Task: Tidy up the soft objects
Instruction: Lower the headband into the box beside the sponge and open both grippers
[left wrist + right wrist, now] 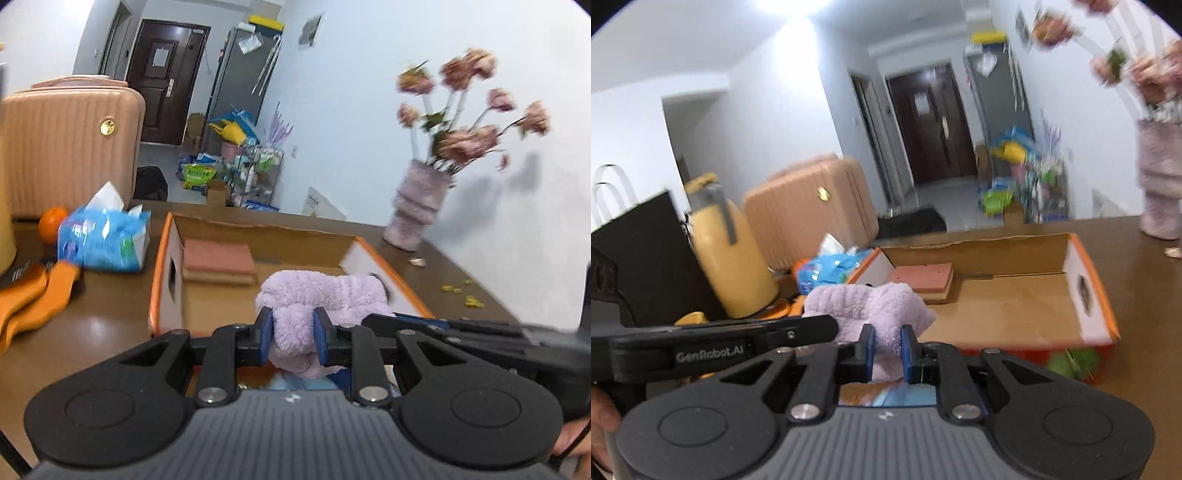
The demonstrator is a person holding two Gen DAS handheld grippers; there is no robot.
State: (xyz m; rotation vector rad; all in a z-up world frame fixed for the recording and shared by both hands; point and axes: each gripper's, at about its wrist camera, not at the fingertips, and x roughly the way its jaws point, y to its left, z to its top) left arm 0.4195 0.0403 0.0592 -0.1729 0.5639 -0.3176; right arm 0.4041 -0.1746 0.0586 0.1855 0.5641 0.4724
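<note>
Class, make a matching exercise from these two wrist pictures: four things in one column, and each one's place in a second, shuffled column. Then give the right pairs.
Things
1. fluffy lilac plush cloth
2. pink foam block
3. blue plastic tissue pack
4. ribbed lilac vase of pink flowers

Places
A. inside the orange-edged cardboard box, in a far corner
B. on the table by the white wall
C. pinched between the jaws of both grippers
D. on the table beside the box, near an orange fruit

Pairs: 1-C, 2-A, 3-D, 4-B
</note>
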